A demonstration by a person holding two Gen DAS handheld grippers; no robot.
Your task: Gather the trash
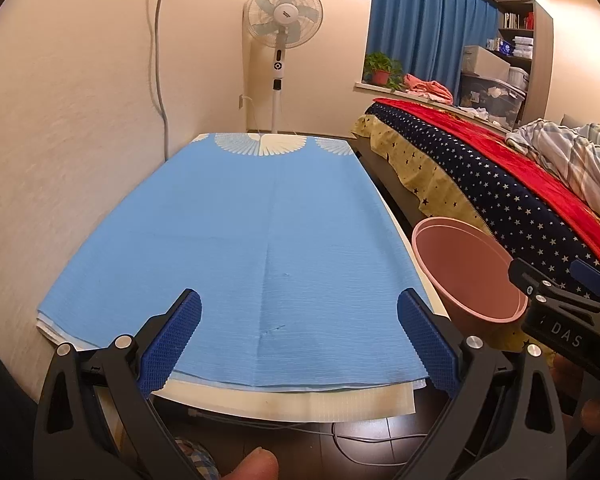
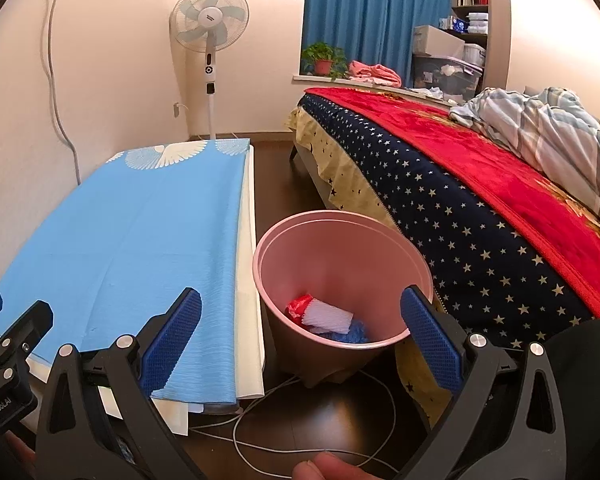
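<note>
A pink trash bin point(image 2: 342, 272) stands on the floor between the table and the bed; it also shows in the left wrist view point(image 1: 470, 272). Inside it lie a white foam piece point(image 2: 328, 316), a red wrapper point(image 2: 298, 306) and a blue crumpled piece point(image 2: 354, 336). My right gripper point(image 2: 300, 332) is open and empty, above the bin's near rim. My left gripper point(image 1: 299, 336) is open and empty, over the near edge of the table with its blue cloth point(image 1: 240, 240). The right gripper point(image 1: 556, 300) shows at the right of the left wrist view.
A bed point(image 2: 480, 200) with a starred navy and red cover runs along the right. A standing fan point(image 2: 209, 32) is at the far wall. White cables point(image 2: 300, 408) lie on the dark floor by the bin. A wall borders the table's left side.
</note>
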